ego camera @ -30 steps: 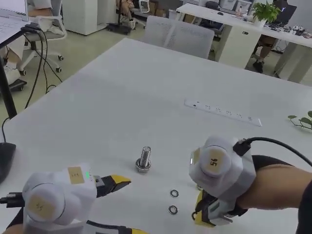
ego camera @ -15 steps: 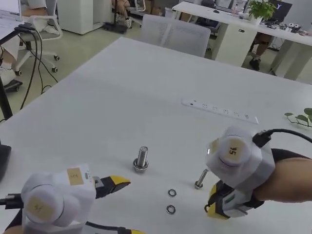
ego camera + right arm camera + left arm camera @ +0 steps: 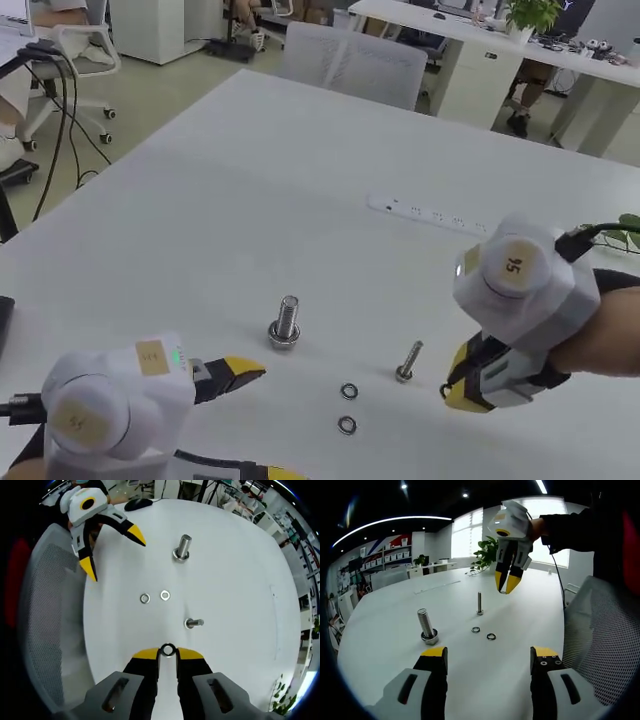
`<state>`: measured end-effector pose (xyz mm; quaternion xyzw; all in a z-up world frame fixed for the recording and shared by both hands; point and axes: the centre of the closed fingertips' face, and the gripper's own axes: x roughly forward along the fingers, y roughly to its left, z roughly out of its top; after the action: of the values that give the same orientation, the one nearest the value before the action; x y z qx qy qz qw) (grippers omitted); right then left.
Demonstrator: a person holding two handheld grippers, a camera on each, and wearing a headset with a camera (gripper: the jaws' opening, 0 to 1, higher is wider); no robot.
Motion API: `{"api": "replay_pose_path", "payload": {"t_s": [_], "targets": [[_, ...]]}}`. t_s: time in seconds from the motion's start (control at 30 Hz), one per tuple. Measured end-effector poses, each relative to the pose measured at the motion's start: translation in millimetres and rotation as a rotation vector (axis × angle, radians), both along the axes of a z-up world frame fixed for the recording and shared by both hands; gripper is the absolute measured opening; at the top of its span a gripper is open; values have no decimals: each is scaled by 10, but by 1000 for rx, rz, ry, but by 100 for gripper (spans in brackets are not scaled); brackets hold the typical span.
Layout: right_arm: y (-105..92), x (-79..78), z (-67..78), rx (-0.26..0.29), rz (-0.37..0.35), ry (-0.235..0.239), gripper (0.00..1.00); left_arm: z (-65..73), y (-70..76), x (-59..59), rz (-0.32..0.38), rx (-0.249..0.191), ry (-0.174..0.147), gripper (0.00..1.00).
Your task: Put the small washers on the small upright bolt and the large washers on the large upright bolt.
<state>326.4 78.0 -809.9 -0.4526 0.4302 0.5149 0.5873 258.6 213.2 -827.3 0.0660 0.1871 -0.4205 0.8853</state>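
My right claw (image 3: 168,654) was clenched on a washer (image 3: 163,649), with the small bolt (image 3: 193,623) just past it at 1 o'clock. My left claw (image 3: 488,652) hung wide open.

Yellow stickers (image 3: 513,266) on the right gripper (image 3: 452,392) and left gripper (image 3: 262,422) carry digits too blurred to read.

Your large bolt (image 3: 286,320) stands upright on the table (image 3: 250,180), with the thin small bolt (image 3: 409,361) upright to its right. Two small washers (image 3: 348,391) lie flat near them. A third washer (image 3: 168,650) sits pinched in your right gripper (image 3: 168,655).
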Motion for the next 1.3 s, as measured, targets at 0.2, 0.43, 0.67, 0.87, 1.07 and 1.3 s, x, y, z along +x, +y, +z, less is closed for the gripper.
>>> {"api": "replay_pose_path", "payload": {"t_s": [0.2, 0.43, 0.67, 0.87, 1.07, 1.3], "targets": [[19, 104, 70, 4, 2, -14, 14, -13, -2, 17, -1, 3, 6, 66], [96, 228, 141, 6, 20, -29, 14, -15, -2, 34, 1, 2, 8, 66], [215, 324, 179, 8, 41, -43, 14, -16, -1, 45, 4, 1, 9, 66], [288, 369, 142, 6, 57, -42, 14, -22, -1, 49, 7, 2, 10, 66], [284, 423, 66, -1, 59, -34, 14, -35, 4, 53, 11, 1, 13, 66], [280, 425, 20, -10, 65, -27, 14, -62, -3, 54, 12, 3, 19, 66]]}}
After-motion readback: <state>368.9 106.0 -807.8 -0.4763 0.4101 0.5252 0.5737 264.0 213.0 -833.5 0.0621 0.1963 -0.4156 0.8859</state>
